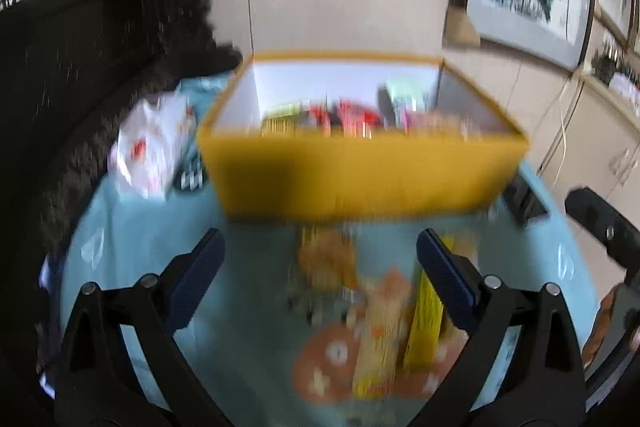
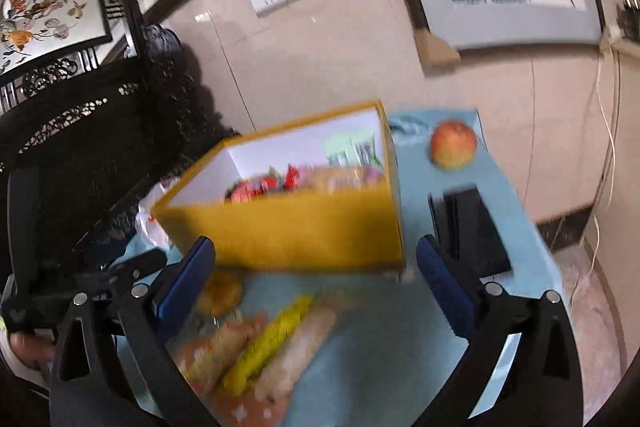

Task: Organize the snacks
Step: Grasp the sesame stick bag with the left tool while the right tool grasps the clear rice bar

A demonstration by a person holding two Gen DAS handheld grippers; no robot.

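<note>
A yellow box (image 1: 360,171) with white inner walls stands on the light blue table and holds several snack packets (image 1: 344,119). It also shows in the right wrist view (image 2: 296,223). Loose snacks lie in front of it: a round golden pastry (image 1: 326,259), a yellow wrapped bar (image 1: 426,315) and orange-patterned packets (image 1: 380,331). In the right wrist view the yellow bar (image 2: 268,339) lies between two pale packets (image 2: 296,351). My left gripper (image 1: 320,259) is open and empty above the loose snacks. My right gripper (image 2: 316,279) is open and empty near them. Both views are blurred.
A white plastic bag (image 1: 154,143) lies left of the box. A peach-coloured fruit (image 2: 453,143) and a black flat object (image 2: 472,231) lie right of the box. The wall with sockets and framed pictures is behind; dark carved furniture (image 2: 80,131) stands on the left.
</note>
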